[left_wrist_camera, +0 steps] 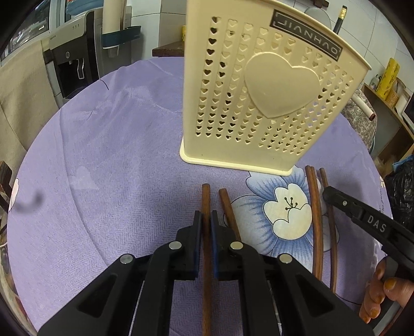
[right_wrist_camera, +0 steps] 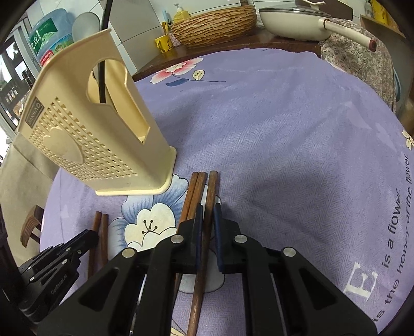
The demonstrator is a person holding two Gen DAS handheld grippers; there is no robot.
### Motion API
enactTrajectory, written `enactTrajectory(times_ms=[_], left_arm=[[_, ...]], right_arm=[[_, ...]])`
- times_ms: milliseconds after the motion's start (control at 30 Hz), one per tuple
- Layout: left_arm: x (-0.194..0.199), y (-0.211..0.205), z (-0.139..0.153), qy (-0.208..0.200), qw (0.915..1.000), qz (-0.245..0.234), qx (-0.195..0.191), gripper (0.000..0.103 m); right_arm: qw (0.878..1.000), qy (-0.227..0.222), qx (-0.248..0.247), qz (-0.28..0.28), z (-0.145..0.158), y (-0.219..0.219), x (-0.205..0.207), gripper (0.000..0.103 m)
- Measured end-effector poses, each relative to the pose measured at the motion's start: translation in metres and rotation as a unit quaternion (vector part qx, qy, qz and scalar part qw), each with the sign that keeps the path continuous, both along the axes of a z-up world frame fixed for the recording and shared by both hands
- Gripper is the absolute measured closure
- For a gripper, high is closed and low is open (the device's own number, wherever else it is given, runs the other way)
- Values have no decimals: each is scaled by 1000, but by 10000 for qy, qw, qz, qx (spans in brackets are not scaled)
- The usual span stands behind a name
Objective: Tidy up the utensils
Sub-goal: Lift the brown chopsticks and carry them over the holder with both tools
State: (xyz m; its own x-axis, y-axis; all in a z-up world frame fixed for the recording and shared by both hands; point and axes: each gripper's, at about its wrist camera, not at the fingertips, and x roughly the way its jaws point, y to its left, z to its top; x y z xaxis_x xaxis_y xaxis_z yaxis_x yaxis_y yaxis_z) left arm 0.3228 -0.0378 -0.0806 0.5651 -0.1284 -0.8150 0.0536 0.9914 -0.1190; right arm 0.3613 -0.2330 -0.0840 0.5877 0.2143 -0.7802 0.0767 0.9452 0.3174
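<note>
Several brown wooden chopsticks lie on a purple flowered cloth in front of a cream perforated utensil holder (left_wrist_camera: 261, 103) with a raised heart. My left gripper (left_wrist_camera: 206, 219) is shut on one chopstick (left_wrist_camera: 206, 199); a second chopstick (left_wrist_camera: 229, 209) lies just to its right. Further right lie three more chopsticks (left_wrist_camera: 317, 219), with the right gripper's finger reaching in over them. In the right wrist view my right gripper (right_wrist_camera: 207, 214) is shut on a single chopstick (right_wrist_camera: 211, 188), a pair (right_wrist_camera: 192, 193) lies beside it on the left, and the holder (right_wrist_camera: 85, 129) stands at the left.
The round table's cloth (left_wrist_camera: 116, 155) stretches left and back. A water dispenser (left_wrist_camera: 69, 62) stands beyond its far left edge. A wicker basket (right_wrist_camera: 214, 23), a yellow mug (right_wrist_camera: 163, 44) and a white pan (right_wrist_camera: 297, 23) sit on a counter behind. A hand (left_wrist_camera: 380, 292) grips the right tool.
</note>
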Motion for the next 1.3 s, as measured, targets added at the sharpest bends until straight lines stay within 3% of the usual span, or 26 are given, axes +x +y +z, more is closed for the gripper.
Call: enactTrajectory(times_ms=[367,633,833,1300], left_arm=[[-15,16,43,-515,9978,-23,-421,96],[-44,26,96,-1203,9910,-160,-569,96],[-66,35,133,-1633,9846,-238,-570,96],[-82,44,162,-1937,9789,-306,-569,96]], right_arm=[[9977,-502,386,247,33,-10,-26,95],[9894,-1228,438,642,90,-21,-62,95],[9810,-1698,180,926,133,-25,-92,95],[9723,-2006,-100,1193,167,-24,-113,95]])
